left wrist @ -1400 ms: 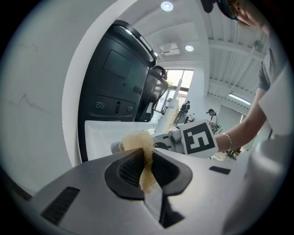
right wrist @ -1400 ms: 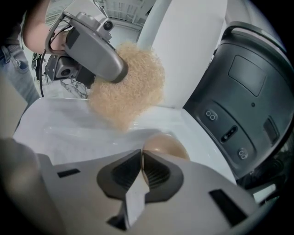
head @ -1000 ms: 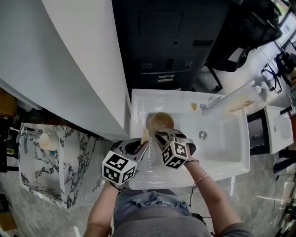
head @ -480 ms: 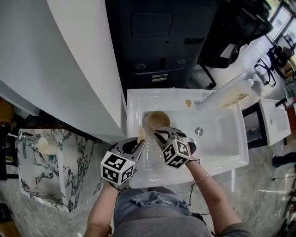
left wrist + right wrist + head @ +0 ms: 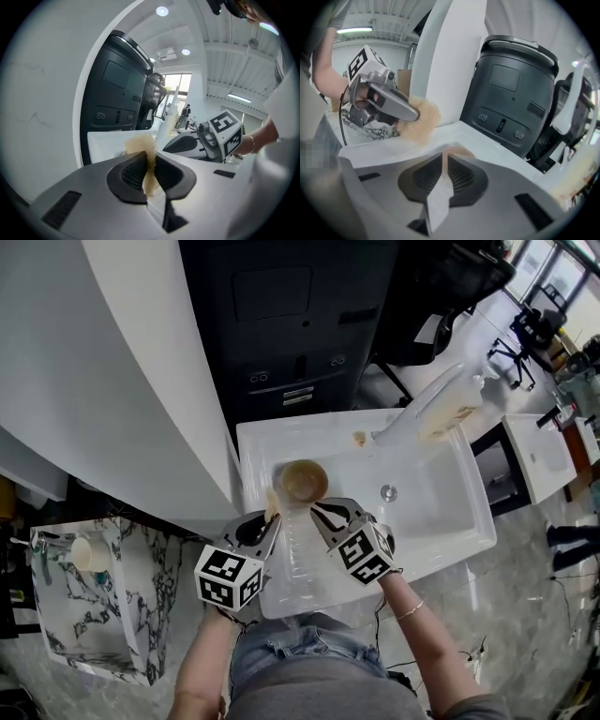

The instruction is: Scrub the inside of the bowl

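A tan bowl (image 5: 300,481) sits in the white sink (image 5: 441,512), near its back left. My right gripper (image 5: 317,510) is at the bowl's near rim, jaws closed on the thin tan rim (image 5: 457,151). My left gripper (image 5: 272,517) is shut on a fuzzy tan scrub sponge (image 5: 272,502), held at the bowl's left edge. In the left gripper view the sponge (image 5: 142,146) sticks up between the pads of the left gripper (image 5: 150,164). The right gripper view shows the right gripper (image 5: 445,164) and, beyond it, the sponge (image 5: 423,123).
A white faucet (image 5: 422,409) reaches over the sink's back right, and the drain (image 5: 388,492) lies right of the bowl. A black appliance (image 5: 281,324) stands behind the sink. A white curved wall (image 5: 112,381) rises at the left, above a marble counter (image 5: 122,615) holding a cup (image 5: 84,553).
The head view has swung, so sink and bowl sit further left and higher in the picture. Both grippers keep the same hold and place at the bowl.
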Tool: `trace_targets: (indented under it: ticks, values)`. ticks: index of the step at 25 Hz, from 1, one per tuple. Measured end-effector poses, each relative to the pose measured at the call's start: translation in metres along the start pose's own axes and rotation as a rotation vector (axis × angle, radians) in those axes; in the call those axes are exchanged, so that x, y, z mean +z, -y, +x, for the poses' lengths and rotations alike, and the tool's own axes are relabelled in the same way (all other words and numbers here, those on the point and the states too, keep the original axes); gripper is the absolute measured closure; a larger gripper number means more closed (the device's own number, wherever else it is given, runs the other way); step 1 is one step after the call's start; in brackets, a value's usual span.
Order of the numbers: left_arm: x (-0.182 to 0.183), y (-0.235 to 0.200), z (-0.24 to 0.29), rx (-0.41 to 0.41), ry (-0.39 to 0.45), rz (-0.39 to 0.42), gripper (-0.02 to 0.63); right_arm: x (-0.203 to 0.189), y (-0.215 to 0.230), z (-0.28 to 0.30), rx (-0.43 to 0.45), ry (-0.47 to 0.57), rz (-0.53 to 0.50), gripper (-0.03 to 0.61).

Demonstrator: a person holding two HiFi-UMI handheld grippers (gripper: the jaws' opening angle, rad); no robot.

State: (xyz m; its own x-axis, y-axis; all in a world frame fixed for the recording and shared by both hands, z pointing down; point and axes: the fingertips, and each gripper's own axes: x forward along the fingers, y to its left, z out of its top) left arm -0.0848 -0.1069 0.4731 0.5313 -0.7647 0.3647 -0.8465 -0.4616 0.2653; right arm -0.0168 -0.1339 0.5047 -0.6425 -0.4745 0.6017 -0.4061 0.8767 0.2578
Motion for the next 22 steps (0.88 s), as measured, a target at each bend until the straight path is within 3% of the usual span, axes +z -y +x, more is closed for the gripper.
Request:
trace_targets:
  ticks: [9, 22]
  values:
    - [0.016, 0.01, -0.001, -0.045, 0.05, 0.051, 0.569, 0.018, 0.01, -0.044, -0.134, 0.177, 0.36, 0.555]
    - [0.041, 0.035, -0.006, -0.138, 0.129, 0.138, 0.569, 0.029, 0.014, -0.1, -0.334, 0.372, 0.599, 0.566]
